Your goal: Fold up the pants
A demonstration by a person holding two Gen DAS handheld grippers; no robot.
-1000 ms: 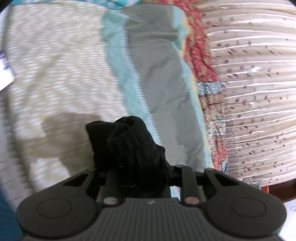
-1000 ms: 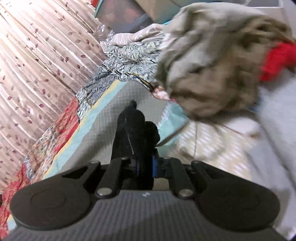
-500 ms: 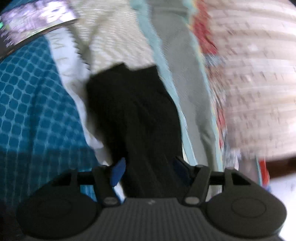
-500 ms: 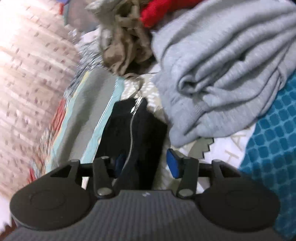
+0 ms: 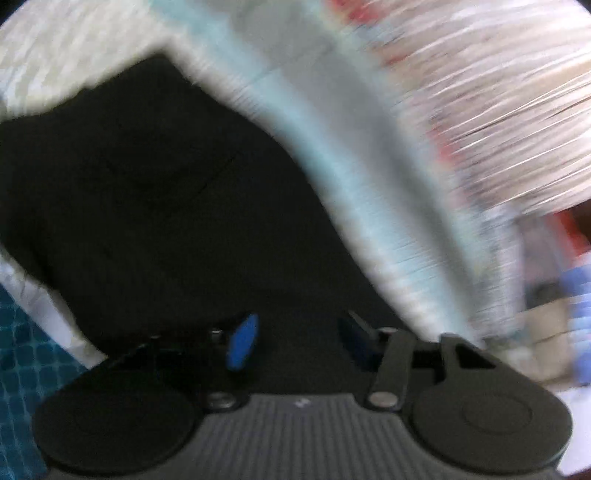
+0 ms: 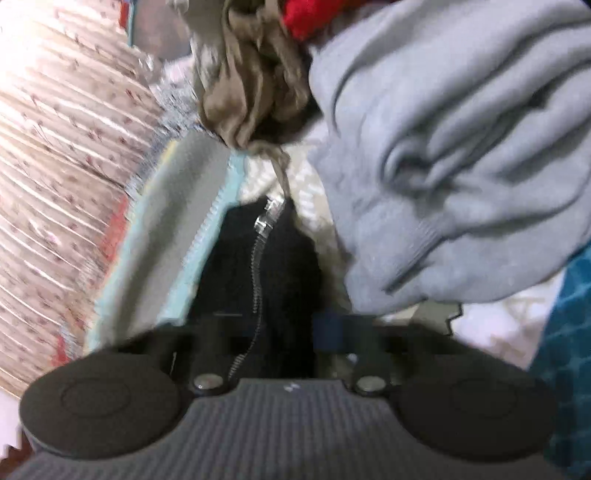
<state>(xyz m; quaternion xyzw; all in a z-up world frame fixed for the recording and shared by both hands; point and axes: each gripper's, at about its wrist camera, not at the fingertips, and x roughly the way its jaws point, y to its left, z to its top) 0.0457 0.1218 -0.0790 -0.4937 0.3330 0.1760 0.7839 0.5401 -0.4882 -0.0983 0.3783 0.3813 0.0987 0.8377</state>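
The black pants point(image 5: 147, 203) lie spread on the bed quilt and fill the left and middle of the left wrist view. My left gripper point(image 5: 301, 343) hovers low over their near edge. Its jaws are closing, the blue pads point(image 5: 242, 347) still stand apart, and dark cloth shows in the gap. In the right wrist view a narrow fold of the pants point(image 6: 280, 258) with a silver zipper point(image 6: 258, 251) runs away from my right gripper point(image 6: 284, 328). Its jaws are closing and the black cloth fills the space between the blurred pads.
A bulky grey sweater point(image 6: 461, 166) lies right of the pants, with a crumpled brown garment point(image 6: 251, 74) and something red point(image 6: 299, 18) behind. The quilt's teal-and-grey band point(image 6: 173, 229) borders pink ribbed fabric point(image 6: 55, 166). Blue patterned cloth point(image 5: 22, 332) is at the near left.
Both grippers let go of the bunched pants, opened wide, then narrowed again. The pants now lie on the quilt. The left gripper swept low over them; the right sank toward the zipper end.
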